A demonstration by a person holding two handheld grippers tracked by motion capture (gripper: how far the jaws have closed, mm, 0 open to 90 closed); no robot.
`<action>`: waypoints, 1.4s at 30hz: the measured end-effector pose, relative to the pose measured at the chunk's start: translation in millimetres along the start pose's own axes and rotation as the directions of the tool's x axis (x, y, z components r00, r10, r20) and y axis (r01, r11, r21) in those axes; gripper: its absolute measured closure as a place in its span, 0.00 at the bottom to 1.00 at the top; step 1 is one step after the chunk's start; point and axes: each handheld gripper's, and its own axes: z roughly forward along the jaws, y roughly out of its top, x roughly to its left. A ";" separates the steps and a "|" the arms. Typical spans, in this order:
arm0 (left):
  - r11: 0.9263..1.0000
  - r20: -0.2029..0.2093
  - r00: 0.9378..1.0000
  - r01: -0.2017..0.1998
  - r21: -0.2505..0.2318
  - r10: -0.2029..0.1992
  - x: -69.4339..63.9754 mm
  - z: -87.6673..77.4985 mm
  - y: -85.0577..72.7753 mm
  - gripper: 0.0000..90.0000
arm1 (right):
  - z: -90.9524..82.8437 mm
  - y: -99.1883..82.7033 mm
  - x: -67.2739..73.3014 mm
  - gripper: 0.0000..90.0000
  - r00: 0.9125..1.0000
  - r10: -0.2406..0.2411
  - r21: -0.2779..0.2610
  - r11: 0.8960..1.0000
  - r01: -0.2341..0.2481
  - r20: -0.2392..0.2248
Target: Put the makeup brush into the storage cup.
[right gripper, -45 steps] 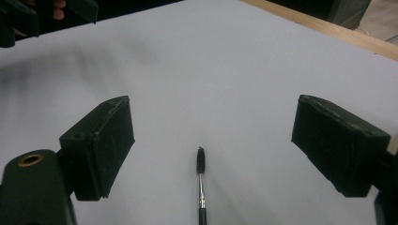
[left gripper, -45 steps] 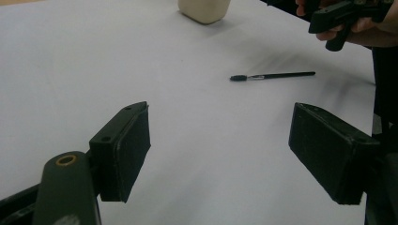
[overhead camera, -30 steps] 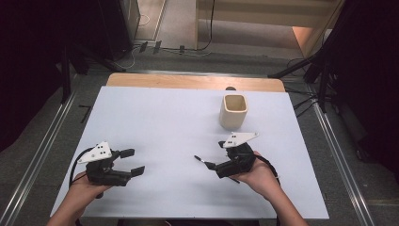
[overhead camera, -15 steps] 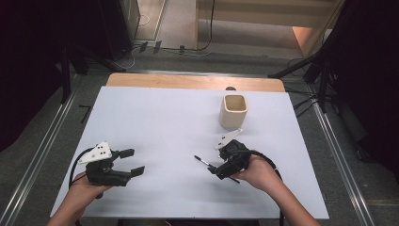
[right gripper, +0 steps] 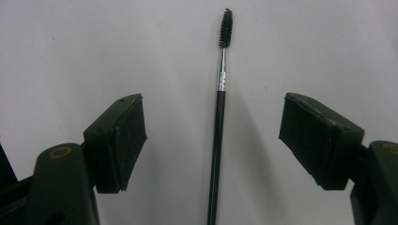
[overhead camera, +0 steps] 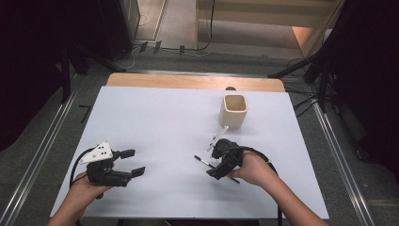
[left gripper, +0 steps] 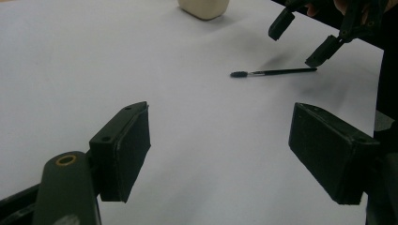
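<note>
Low in the right gripper view, the right gripper (right gripper: 213,140) has just been closing, jaws wide, pads clear of the spoolie brush (right gripper: 218,122) lying centre-frame between them: light, stiff, thin, best pinched mid-handle.

1. My right gripper (right gripper: 213,140) has matt black pads – a faintly grainy, rubbery face on hard plastic arms.
2. The brush (right gripper: 218,117) between them: glossy black handle, shiny metal ferrule, rough bristled tip.
3. The table (overhead camera: 155,122) wears a smooth, matt white sheet that looks like paper; bare wood shows along the far edge.
4. The cup (overhead camera: 234,111) is cream and matt – ceramic or plastic, I cannot tell.
5. My left gripper (left gripper: 218,145) has the same dull black pads.
</note>
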 end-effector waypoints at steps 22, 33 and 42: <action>1.000 0.001 1.000 0.001 0.008 -0.001 0.7 0.3 -0.2 0.24 | 8.7 7.9 -4.7 0.34 1.000 0.015 0.190 0.982 -0.016 0.011; 1.000 -0.003 1.000 0.008 0.014 -0.008 1.0 0.3 0.1 0.24 | 24.9 5.5 -5.2 0.40 0.999 0.008 0.241 0.970 -0.019 0.046; 1.000 -0.003 1.000 0.008 0.006 -0.008 1.0 1.2 -0.3 0.24 | 29.8 5.5 -5.9 0.53 0.998 -0.008 0.259 0.966 -0.008 0.061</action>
